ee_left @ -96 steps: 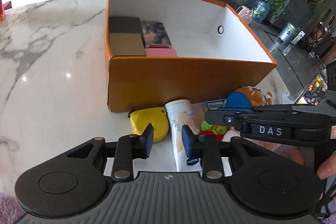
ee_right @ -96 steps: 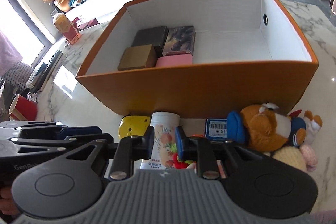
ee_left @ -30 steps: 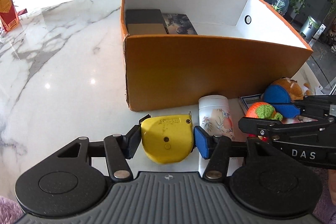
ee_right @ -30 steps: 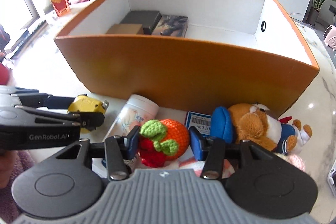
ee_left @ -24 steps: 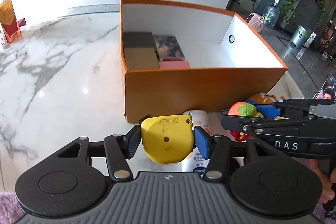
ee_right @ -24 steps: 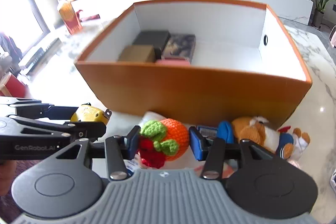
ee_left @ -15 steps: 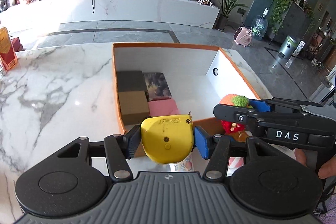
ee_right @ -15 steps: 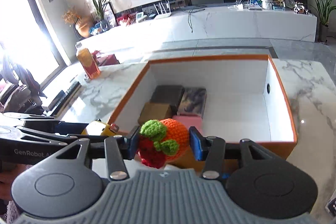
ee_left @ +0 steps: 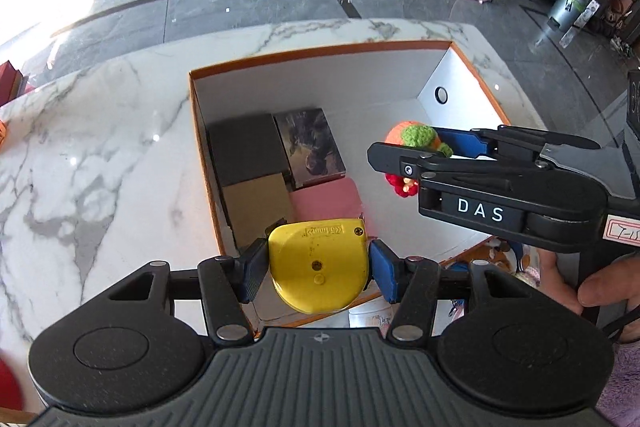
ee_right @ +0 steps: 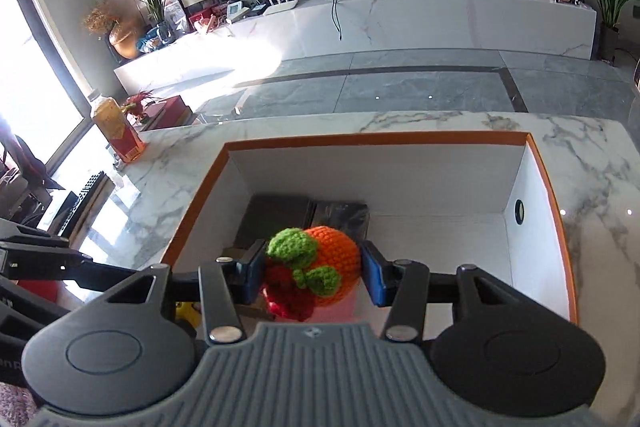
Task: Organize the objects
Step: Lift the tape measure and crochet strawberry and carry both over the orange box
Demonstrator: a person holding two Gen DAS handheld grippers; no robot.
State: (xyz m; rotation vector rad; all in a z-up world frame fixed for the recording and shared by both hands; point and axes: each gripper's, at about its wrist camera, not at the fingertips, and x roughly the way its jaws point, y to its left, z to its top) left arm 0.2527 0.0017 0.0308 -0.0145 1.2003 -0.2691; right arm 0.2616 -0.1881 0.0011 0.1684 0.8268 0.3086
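My left gripper (ee_left: 318,273) is shut on a yellow tape measure (ee_left: 318,267), held in the air above the near wall of the orange box (ee_left: 312,61). My right gripper (ee_right: 312,277) is shut on a crocheted orange toy with green leaves (ee_right: 320,267); in the left wrist view that toy (ee_left: 414,143) hangs over the box's white floor. Inside the box at the left lie a dark box (ee_left: 246,147), a tan box (ee_left: 258,205), a patterned box (ee_left: 310,145) and a pink box (ee_left: 326,199).
The box stands on a white marble table (ee_left: 100,147). A white printed cylinder (ee_left: 370,317) and plush toys (ee_left: 510,255) lie on the table before the box's near wall. A bottle (ee_right: 116,131) stands at the far left. A hand (ee_left: 600,287) holds the right gripper's handle.
Both grippers have risen from table level in front of the box, each carrying its object, and now look down into the box from above its near wall.
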